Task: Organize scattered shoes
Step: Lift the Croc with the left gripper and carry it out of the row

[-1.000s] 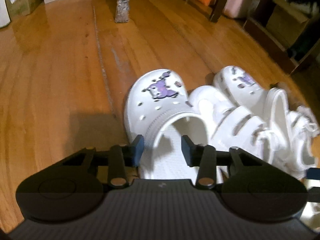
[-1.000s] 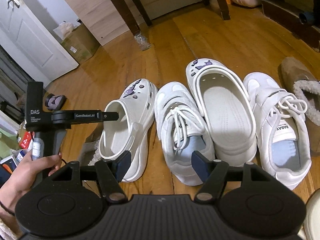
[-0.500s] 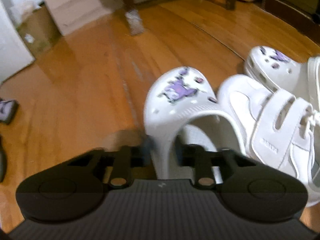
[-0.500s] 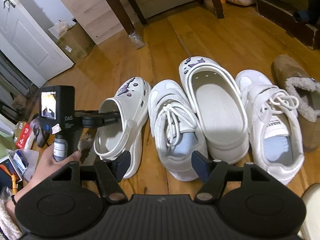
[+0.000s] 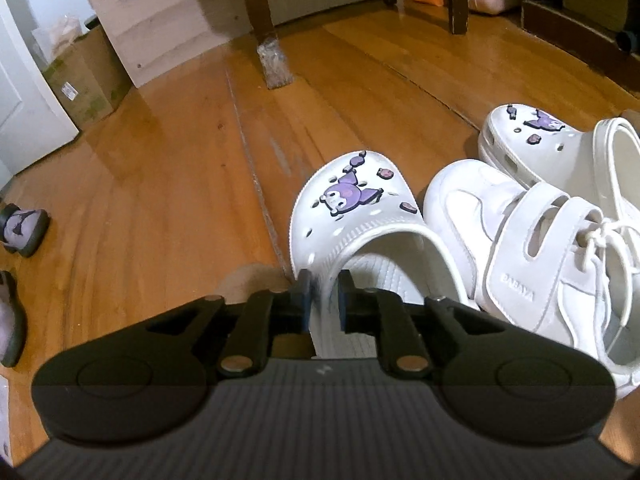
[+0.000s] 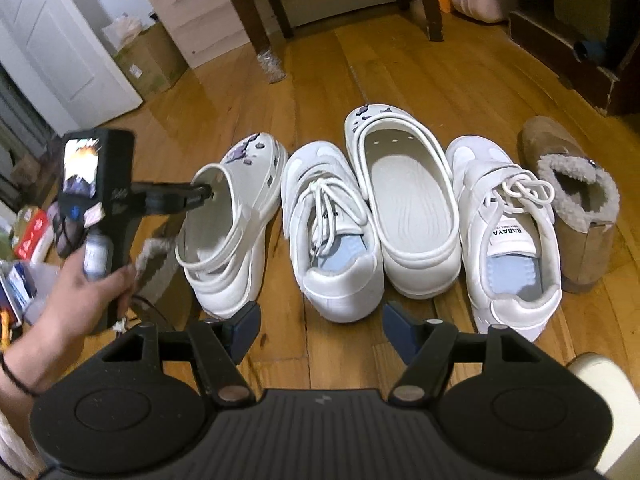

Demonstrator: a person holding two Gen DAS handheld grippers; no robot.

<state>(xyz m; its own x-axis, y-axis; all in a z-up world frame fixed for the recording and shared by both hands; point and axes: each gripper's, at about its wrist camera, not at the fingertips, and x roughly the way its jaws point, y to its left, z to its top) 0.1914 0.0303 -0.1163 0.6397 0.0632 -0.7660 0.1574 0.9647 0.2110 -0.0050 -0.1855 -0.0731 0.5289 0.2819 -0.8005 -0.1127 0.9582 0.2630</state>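
Left gripper (image 5: pixel 323 294) pinches the side wall of the leftmost white clog (image 5: pixel 352 216), the one with purple character charms; its fingers are nearly together on the rim. That clog sits tilted at the left end of a row on the wooden floor (image 5: pixel 160 184). Just right of it: white lace-up sneaker (image 6: pixel 332 224), second white clog (image 6: pixel 408 200), second sneaker (image 6: pixel 508 232), tan fleece-lined boot (image 6: pixel 576 200). Right gripper (image 6: pixel 322 330) hovers spread wide, holding nothing, near the sneaker heel.
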